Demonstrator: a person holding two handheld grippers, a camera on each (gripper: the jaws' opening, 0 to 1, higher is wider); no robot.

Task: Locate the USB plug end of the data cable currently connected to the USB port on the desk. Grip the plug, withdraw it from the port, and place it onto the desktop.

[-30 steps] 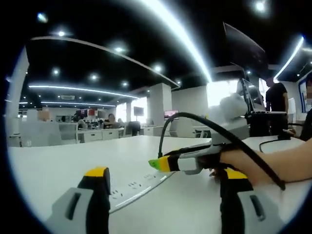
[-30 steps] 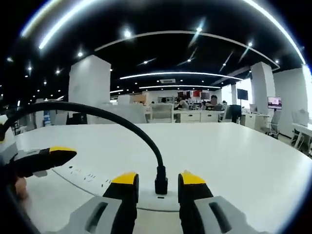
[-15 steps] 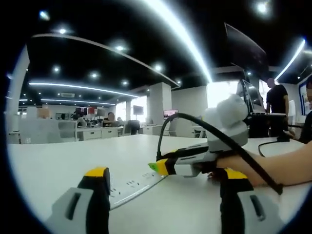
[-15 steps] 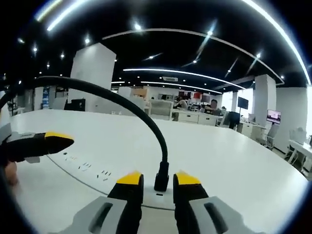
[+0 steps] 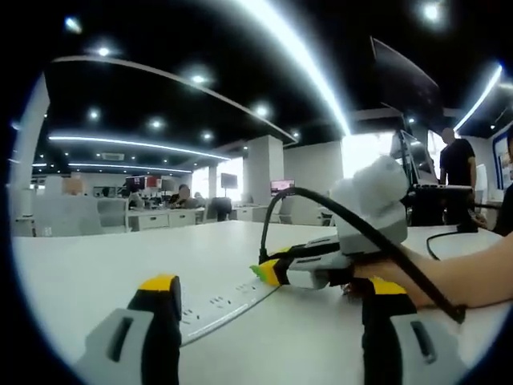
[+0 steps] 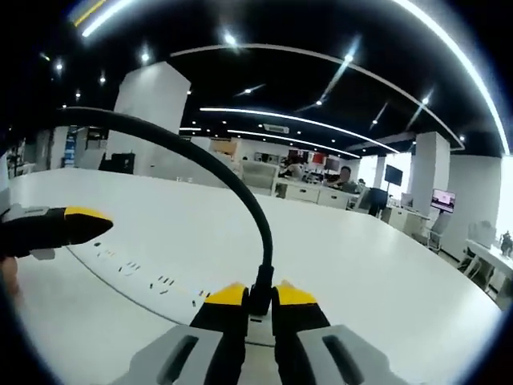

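On the white desk (image 6: 385,265) a long, flat white power strip (image 6: 136,273) runs in a curve, its slots showing as small dark marks; no writing on it can be read. At its near end in the right gripper view, the black plug (image 6: 258,298) of the data cable stands upright in its port, and the right claw (image 6: 256,295) has its yellow-tipped fingers narrowed against both sides of that plug, gripping it. From the plug the cable (image 6: 216,172), a smooth, thick black cord, rises and arches away to the left.

The left gripper view looks along the same strip (image 5: 232,298) from the other end. Its own left claw (image 5: 272,293) stands wide, black fingers capped in yellow, with nothing between them. Across the middle lies the right claw (image 5: 268,271), grey and white with a yellow-green tip, set on the strip's far end, a forearm (image 5: 457,273) behind it. The cable (image 5: 353,220) loops over it.

Beyond lies an open office with white pillars, strip lights and seated people.
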